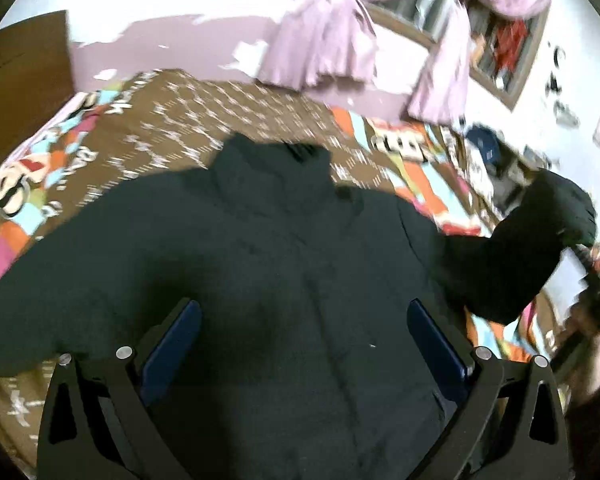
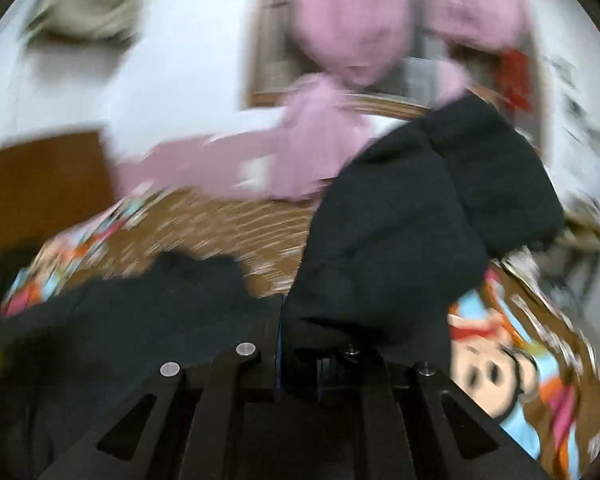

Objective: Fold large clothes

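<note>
A: Left wrist view: black puffer jacket [image 1: 284, 264] lies front-up on the bed [image 1: 148, 128], collar toward the far wall, body spread flat over the brown patterned cover. Left gripper [image 1: 304, 344] hangs above the jacket's lower front, blue fingers [image 1: 172, 344] spread wide, nothing between them.

B: Right side?

A: One jacket sleeve [image 1: 516, 256] is lifted off the bed at the right edge of that view, bent upward. The right gripper itself is too dark and blurred to pick out there.

B: Right wrist view then?

A: Heavy blur. Right gripper [image 2: 281, 344] has its fingers pressed together with only a thin slit showing, and the sleeve [image 2: 404, 240] rises straight out of them, so it's clamped on the sleeve fabric. Sleeve stands up tall, cuff end flopping to the right.

B: Rest of the jacket in that view?

A: Body [image 2: 112, 320] lies low on the left, on the bed. Cartoon-print part of the cover [image 2: 500, 364] shows at right.

B: Background?

A: Pink curtains [image 1: 324, 48] at a window behind the bed, white wall, brown headboard [image 1: 24, 76] at far left.
</note>
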Tool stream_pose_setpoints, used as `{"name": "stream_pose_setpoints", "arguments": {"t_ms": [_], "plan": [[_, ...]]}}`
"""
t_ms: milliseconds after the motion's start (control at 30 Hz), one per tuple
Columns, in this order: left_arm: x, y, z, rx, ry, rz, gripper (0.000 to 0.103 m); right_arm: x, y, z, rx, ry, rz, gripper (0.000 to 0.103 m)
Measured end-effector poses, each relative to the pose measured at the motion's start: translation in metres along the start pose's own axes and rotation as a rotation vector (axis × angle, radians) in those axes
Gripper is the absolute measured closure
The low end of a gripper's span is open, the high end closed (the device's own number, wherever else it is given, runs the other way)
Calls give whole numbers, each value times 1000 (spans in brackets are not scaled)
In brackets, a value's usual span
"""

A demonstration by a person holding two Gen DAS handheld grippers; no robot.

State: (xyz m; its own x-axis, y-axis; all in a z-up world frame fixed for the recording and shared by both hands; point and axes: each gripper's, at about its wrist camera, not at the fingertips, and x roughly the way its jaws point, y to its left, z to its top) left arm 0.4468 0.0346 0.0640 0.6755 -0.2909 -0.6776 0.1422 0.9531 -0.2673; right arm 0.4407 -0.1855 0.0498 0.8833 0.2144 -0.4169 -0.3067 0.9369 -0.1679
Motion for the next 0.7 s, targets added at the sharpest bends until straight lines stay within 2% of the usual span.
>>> {"name": "stream_pose_setpoints", "arguments": {"t_ms": [100,167,200,300,367,400,433,467,600,700], "plan": [[-24,36,1,-56,-20,7,2,21,59,-19,-201,80,81,93],[-31,58,-4,-110,-31,-4,2,39,96,-42,-327,169,128,90],[-31,73,-9,-154,-35,-18,2,48,109,-54,-369,222,155,89],[-23,109,-24,-268,-14,-62,2,70,126,-87,-413,372,233,76],[-14,128,-31,-318,1,-78,2,68,116,-98,-375,380,276,44],[-14,135,-32,-331,3,-91,2,64,108,-102,-327,368,305,35],[-10,142,-34,-343,6,-107,2,61,104,-104,-301,363,319,19],[-7,145,-37,-345,7,-119,2,57,99,-107,-274,351,344,14],[8,145,-36,-277,15,-155,2,27,94,-123,-261,288,375,14],[19,138,-35,-213,29,-169,2,17,94,-135,-236,290,385,14]]}}
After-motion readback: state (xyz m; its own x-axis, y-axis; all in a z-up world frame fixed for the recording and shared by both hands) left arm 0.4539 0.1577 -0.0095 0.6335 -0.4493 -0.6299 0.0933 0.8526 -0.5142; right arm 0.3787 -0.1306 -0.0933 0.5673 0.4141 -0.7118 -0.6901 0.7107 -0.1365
